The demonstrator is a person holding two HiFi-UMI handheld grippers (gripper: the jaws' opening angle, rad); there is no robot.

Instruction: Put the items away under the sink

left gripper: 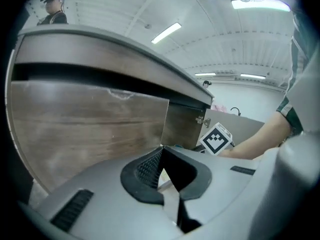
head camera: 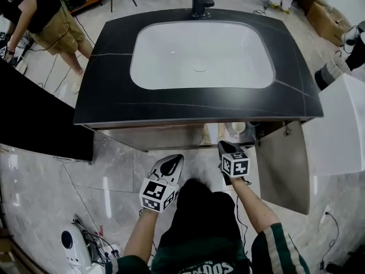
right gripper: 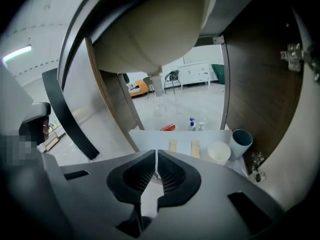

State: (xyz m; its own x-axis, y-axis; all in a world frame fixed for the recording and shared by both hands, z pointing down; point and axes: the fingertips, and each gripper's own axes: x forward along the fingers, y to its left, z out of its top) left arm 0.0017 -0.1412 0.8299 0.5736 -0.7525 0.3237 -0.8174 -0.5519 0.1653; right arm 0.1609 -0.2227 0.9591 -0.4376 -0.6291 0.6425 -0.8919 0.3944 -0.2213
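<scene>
Under the black-topped sink vanity (head camera: 114, 104), the cabinet stands with its right door (head camera: 285, 164) swung out. On its white shelf (right gripper: 150, 136) sit two tan bars (right gripper: 173, 145) (right gripper: 195, 148), a white cup (right gripper: 218, 152) and a teal cup (right gripper: 241, 143), all at the right. My right gripper (right gripper: 157, 153) is shut and empty, held in front of the opening and apart from the items; the head view shows it (head camera: 223, 145) below the counter edge. My left gripper (left gripper: 161, 149) is also shut with nothing in it and faces the closed wooden front (left gripper: 85, 119); it (head camera: 176, 159) hangs to the left.
The basin underside (right gripper: 150, 34) and drain pipe (right gripper: 157, 84) hang over the shelf. A door hinge (right gripper: 295, 54) juts out at the right. Behind the cabinet a red item (right gripper: 168, 127) and spray bottles (right gripper: 191, 123) lie on the floor. A person (head camera: 48, 16) stands at the back left.
</scene>
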